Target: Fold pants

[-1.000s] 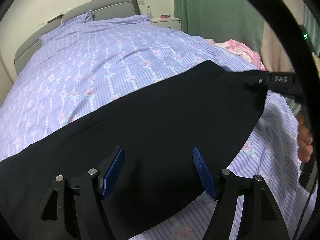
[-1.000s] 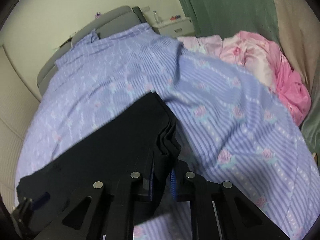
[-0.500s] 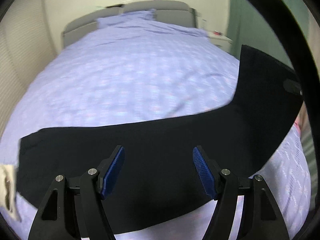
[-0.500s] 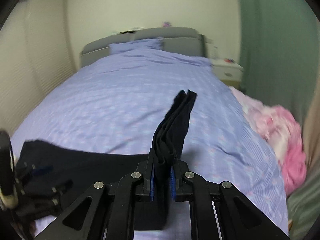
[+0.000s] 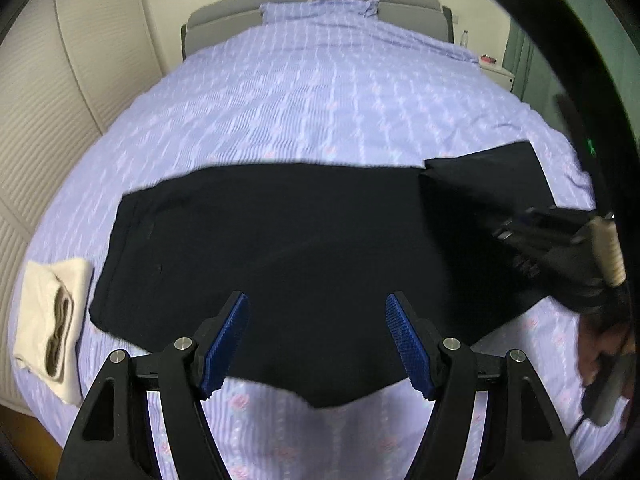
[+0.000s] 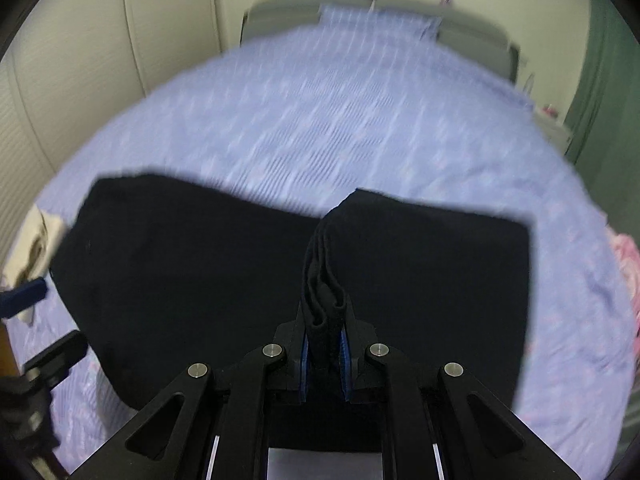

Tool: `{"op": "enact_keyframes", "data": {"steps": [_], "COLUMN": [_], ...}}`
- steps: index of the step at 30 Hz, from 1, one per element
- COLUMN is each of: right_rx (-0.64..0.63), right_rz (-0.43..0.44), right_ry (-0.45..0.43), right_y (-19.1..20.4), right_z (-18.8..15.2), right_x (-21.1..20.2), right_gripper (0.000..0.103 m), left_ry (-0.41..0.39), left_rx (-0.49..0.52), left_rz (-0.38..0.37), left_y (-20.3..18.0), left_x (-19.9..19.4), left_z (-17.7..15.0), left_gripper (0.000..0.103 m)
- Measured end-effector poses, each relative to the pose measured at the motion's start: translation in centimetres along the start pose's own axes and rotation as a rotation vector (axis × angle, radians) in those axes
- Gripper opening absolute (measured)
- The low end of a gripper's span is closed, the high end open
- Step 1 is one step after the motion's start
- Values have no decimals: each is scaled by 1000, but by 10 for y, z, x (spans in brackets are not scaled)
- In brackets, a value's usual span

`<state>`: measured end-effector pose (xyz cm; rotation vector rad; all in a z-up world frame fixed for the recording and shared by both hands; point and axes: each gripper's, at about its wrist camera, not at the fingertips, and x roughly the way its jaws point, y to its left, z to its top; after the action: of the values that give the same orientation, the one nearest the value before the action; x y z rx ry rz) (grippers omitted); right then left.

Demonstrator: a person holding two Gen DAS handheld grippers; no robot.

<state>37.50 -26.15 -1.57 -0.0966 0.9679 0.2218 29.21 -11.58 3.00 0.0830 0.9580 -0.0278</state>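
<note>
Pants [image 5: 288,248] are spread dark and mostly flat across the foot end of the bed [image 5: 320,92], running side to side, well short of the pillow [image 5: 320,10] up by the headboard. We're mid-fold here, by the look of it. Our right gripper [image 6: 323,344] is pinched down narrow on a bunched stack of black layers, several edges showing between the blue pads [image 6: 305,350], and that end of the pants is lifted off the bed while the rest lies below it. From the left wrist view the same raised flap sits at the right end of the pants, nearer the bedside table [image 5: 496,72] side than the wall side.

Our left gripper [image 5: 316,344] is standing wide with nothing between its fingers, hovering just above the near edge of the pants, not touching as far as we can tell.

A folded cream cloth [image 5: 52,320] sits just beside the other end of the pants, toward the wall, and there's a pink heap [image 6: 626,256] past the right end.

Next move, as we judge it: carry the held end over toward the cream-cloth end and lay it down so the edges line up. The left one probably needs to pin or smooth the middle so the bottom layer doesn't drag along. The right-wrist frame is blurry, so edge alignment is hard to call.
</note>
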Motion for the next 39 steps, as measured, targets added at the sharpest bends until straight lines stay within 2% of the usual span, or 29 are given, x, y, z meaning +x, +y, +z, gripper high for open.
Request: {"op": "enact_keyframes", "data": {"steps": [5, 8, 13, 17, 20, 22, 25, 28, 30, 33, 34, 35, 37, 38, 39], "right_rx": [-34, -57, -47, 28, 53, 78, 119, 140, 154, 168, 180, 201, 205, 183, 158], "right_rz": [39, 45, -49, -10, 14, 40, 69, 56, 9, -105, -107, -70, 54, 39, -29], "right_ry": [33, 45, 92, 112, 132, 149, 112, 82, 63, 33, 31, 26, 8, -5, -16], "right_y": [48, 69, 78, 70, 67, 65, 62, 61, 57, 47, 40, 37, 38, 40, 44], "right_z": [-13, -17, -21, -24, -28, -29, -35, -41, -45, -45, -45, -44, -42, -41, -42], "right_x": [14, 19, 41, 43, 45, 44, 28, 8, -3, -13, -17, -21, -29, -30, -28], "right_gripper": [13, 13, 13, 13, 16, 36, 55, 56, 56, 56, 56, 56, 56, 56, 56], "left_ry": [45, 65, 63, 55, 60, 72, 104, 156, 190, 223, 240, 248, 245, 242, 242], "left_rx": [-12, -36, -6, 0, 19, 16, -1, -18, -43, -71, -72, -69, -50, -38, -27], "left_rz": [-14, -21, -25, -153, -246, -310, -414, -483, -526, -544, -542, -543, -533, -530, -533], "left_y": [31, 46, 59, 65, 67, 63, 55, 48, 47, 38, 34, 32, 26, 23, 19], "left_x": [17, 25, 34, 41, 57, 67, 89, 116, 133, 157, 165, 168, 173, 176, 179], "left_z": [-21, -21, -14, -4, 20, 32, 50, 63, 67, 73, 74, 75, 76, 78, 80], "left_gripper": [70, 70, 70, 70, 70, 70, 70, 70, 70, 68, 68, 68, 68, 68, 66]}}
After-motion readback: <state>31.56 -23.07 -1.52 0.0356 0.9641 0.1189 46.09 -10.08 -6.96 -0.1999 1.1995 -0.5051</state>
